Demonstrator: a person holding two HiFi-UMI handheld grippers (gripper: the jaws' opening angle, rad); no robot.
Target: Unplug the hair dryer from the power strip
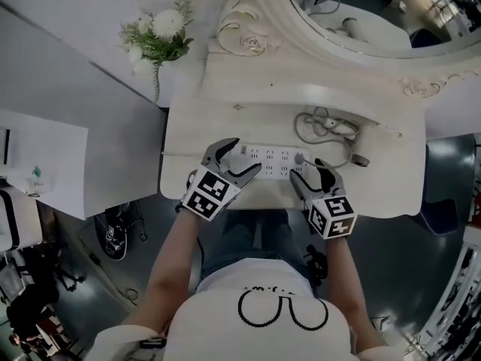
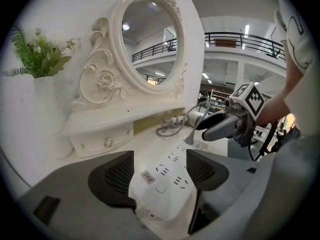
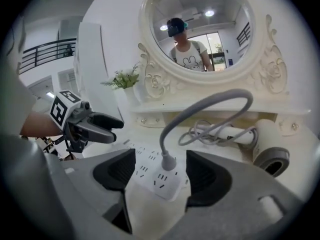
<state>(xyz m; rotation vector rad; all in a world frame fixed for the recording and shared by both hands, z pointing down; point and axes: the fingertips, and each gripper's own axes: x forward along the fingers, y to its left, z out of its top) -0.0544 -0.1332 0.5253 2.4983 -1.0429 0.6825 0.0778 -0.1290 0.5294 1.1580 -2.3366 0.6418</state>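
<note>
A white power strip lies along the front of the cream dressing table. A grey plug sits in its right end, and a grey cord arcs back from it to the hair dryer. My left gripper is open, and the strip's left end lies between its jaws. My right gripper is open too. The plug and the strip's right end stand between its pads with gaps on both sides. Each gripper shows in the other's view: right gripper, left gripper.
An ornate oval mirror and a raised shelf with small drawers stand behind the strip. A white vase of flowers stands at the back left. The hair dryer's coiled cord lies behind the plug. The table's front edge is just under both grippers.
</note>
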